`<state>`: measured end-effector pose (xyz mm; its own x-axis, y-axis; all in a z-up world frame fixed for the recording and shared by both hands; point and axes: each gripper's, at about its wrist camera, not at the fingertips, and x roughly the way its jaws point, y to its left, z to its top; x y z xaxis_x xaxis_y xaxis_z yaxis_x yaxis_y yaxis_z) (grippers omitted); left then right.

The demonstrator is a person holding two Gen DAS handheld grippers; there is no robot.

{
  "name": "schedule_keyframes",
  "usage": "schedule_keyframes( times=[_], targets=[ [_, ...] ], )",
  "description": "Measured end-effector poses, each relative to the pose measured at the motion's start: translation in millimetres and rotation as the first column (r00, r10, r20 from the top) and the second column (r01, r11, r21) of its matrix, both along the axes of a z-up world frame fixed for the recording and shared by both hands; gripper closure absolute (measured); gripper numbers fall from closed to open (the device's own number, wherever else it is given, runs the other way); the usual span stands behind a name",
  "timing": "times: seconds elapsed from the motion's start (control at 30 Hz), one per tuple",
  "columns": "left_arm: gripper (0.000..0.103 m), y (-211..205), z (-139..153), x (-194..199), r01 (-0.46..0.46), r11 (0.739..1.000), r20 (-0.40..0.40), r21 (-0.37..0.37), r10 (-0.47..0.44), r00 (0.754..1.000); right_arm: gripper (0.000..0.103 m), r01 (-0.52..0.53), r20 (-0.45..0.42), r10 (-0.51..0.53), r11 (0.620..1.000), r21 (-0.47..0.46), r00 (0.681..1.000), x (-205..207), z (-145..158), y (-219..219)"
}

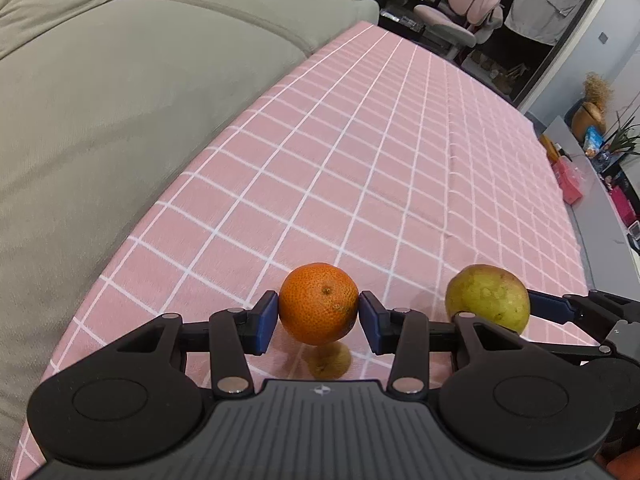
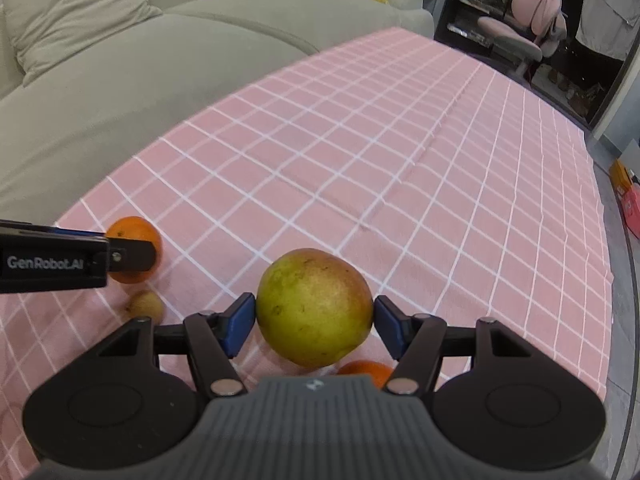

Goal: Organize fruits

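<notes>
An orange [image 1: 318, 300] sits between the blue pads of my left gripper [image 1: 318, 314], which press on both its sides; it hangs just above the pink checked cloth [image 1: 380, 160]. A yellow-green pear-like fruit [image 2: 314, 304] with a reddish blush is clamped in my right gripper [image 2: 315, 318], pads against both flanks. In the left wrist view that same fruit [image 1: 488, 296] shows to the right, with a right finger [image 1: 552, 307] beside it. The right wrist view shows the orange [image 2: 136, 232] at the left, behind a left finger [image 2: 132, 256].
A small yellowish fruit [image 2: 146, 306] lies on the cloth under the held orange. Another orange [image 2: 364, 372] peeks out beneath the right gripper. A grey sofa [image 1: 120, 100] runs along the table's left edge. A pink chair [image 1: 468, 8] stands beyond the far end.
</notes>
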<state>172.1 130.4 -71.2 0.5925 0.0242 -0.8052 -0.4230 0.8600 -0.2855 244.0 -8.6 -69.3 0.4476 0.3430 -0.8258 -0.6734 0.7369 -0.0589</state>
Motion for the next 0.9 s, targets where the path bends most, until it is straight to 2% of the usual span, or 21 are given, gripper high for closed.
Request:
schedule_keyframes(
  times=[0.2, 0.5, 0.73, 0.9],
  targets=[
    [0.053, -3, 20, -7, 0.012, 1.000, 0.050, -0.028, -0.011, 0.999, 0.041, -0.001, 0.027, -0.001, 0.999, 0.049, 1.000, -13, 25, -5],
    [0.053, -16, 59, -22, 0.061, 0.998, 0.116, -0.010, -0.060, 0.991, 0.041, 0.035, 0.035, -0.040, 0.990, 0.136, 0.999, -46, 66, -34],
    [0.053, -39, 87, -32, 0.147, 0.989, 0.162, -0.012, -0.143, 0.976, 0.041, 0.095, 0.028, -0.103, 0.973, 0.210, 0.994, -79, 96, -72],
    [0.053, -60, 100, -38, 0.230, 0.973, 0.184, -0.027, -0.221, 0.958, 0.041, 0.122, 0.031, -0.133, 0.963, 0.239, 0.991, -102, 114, -101]
  ],
)
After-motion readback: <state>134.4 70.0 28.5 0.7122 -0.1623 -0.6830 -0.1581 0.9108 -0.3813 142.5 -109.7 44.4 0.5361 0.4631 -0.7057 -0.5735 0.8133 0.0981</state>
